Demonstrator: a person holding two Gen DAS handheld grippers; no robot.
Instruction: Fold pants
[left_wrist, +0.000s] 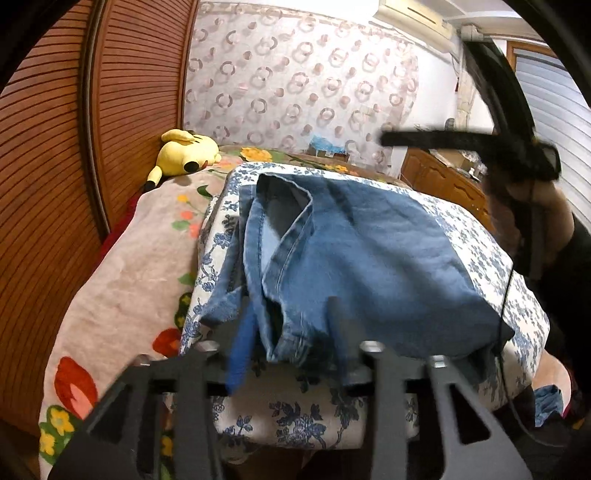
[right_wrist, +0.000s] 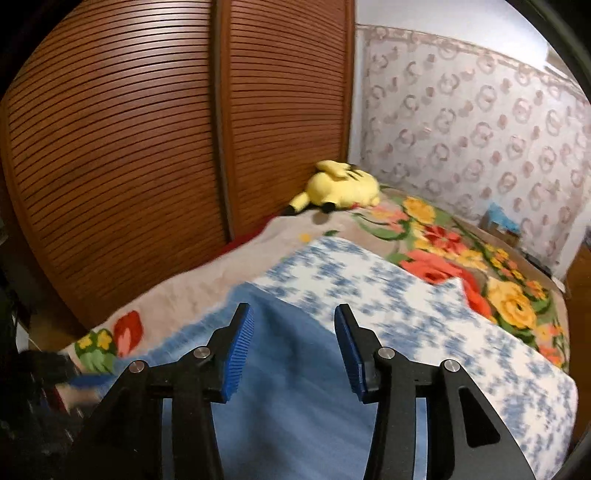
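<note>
Both grippers are held open above the folded jeans, the left gripper at their near edge, the right gripper empty. The jeans are laid on the blue-flowered cushion. No writing can be read.

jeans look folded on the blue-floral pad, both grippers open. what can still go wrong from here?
1. The left gripper straddles the near edge of the jeans; pulling back may snag it and undo the fold.
2. The left side is bunched and uneven, so it might slump.
3. The right gripper hovers just above the denim and may drag it.
</note>
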